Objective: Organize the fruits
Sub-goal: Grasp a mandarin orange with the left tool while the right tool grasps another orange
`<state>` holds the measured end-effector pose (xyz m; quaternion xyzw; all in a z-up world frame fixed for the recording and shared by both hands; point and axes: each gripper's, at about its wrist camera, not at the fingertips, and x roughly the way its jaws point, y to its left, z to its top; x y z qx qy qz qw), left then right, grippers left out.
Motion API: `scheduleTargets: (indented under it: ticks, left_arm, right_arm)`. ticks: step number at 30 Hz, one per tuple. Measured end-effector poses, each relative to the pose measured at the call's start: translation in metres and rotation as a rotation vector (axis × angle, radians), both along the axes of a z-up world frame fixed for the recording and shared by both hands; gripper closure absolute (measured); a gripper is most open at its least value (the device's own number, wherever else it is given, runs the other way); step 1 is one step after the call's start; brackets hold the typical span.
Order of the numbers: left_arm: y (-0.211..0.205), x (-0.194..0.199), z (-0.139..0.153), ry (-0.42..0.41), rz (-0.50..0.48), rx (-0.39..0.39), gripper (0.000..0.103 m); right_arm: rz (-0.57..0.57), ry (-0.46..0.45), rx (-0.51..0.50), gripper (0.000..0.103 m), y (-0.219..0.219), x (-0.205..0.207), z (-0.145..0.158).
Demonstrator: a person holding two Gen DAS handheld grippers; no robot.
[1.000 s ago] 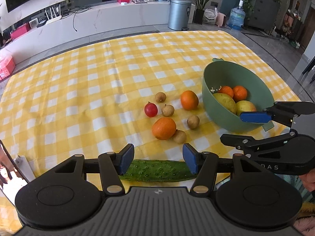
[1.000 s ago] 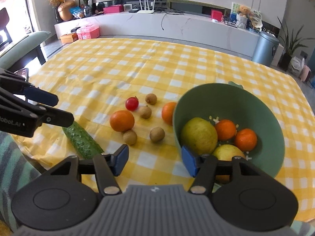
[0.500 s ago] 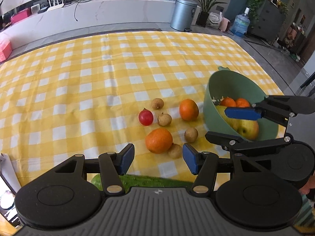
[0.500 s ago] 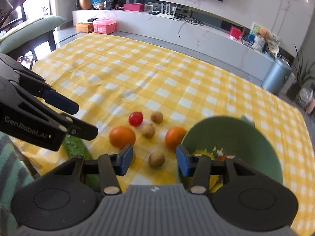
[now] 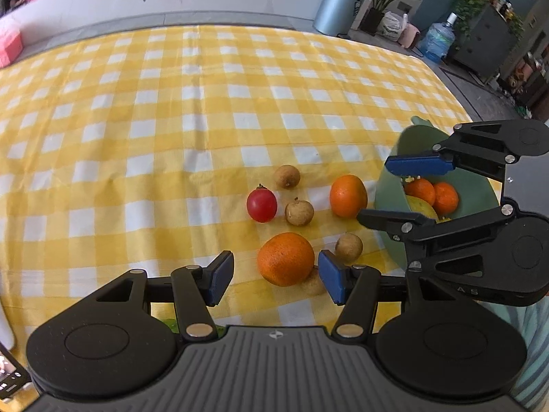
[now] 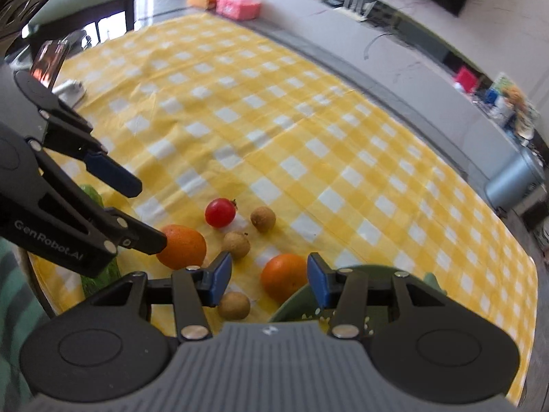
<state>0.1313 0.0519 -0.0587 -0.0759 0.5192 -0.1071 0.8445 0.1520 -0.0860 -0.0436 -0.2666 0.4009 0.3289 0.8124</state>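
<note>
On the yellow checked cloth lie two oranges, a red cherry tomato (image 5: 261,204) and several small brown longans. My left gripper (image 5: 274,279) is open and empty, just in front of the near orange (image 5: 285,258), which sits between its fingertips' line. My right gripper (image 6: 269,279) is open and empty, with the far orange (image 6: 283,276) between its pads. The green bowl (image 5: 387,213) at the right holds oranges and a yellow fruit. A cucumber (image 6: 92,194) lies at the near table edge, mostly hidden by the left gripper.
A phone (image 6: 48,61) and a white object sit at the cloth's left edge. The near table edge runs just below both grippers. A grey bin (image 5: 338,7) and a white cabinet stand beyond the table.
Both grippers moved forward and down toward the loose fruit. The left one passed over the cucumber to the near orange. The right one swung left from the bowl to the far orange.
</note>
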Motion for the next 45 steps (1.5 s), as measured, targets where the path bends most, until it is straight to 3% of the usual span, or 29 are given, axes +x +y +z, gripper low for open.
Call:
scheduleTargets:
  ticks: [4,11,23,30,38,45]
  left_arm:
    - [0.004,0.009,-0.010,0.036,0.030,-0.035,0.036]
    - [0.003,0.020,-0.023,0.101,0.046,-0.058,0.036]
    - [-0.005,0.028,-0.034,0.153,0.061,-0.098,0.037]
    - [-0.004,0.030,-0.038,0.162,0.083,-0.138,0.050]
    - [-0.003,0.026,-0.032,0.124,0.109,-0.122,0.052]
    - [0.003,0.019,-0.012,0.062,0.134,-0.097,0.052]
  right_arm:
    - [0.040,0.082,-0.026,0.057,0.005,0.021,-0.007]
    - [0.124,0.146,-0.110,0.057,0.016,0.038,-0.021]
    - [0.219,0.175,-0.295,0.057,0.032,0.057,-0.047]
    - [0.212,0.186,-0.301,0.059,0.034,0.062,-0.055]
    - [0.195,0.156,-0.285,0.061,0.034,0.059,-0.055]
    - [0.130,0.108,-0.204,0.061,0.027,0.052,-0.037]
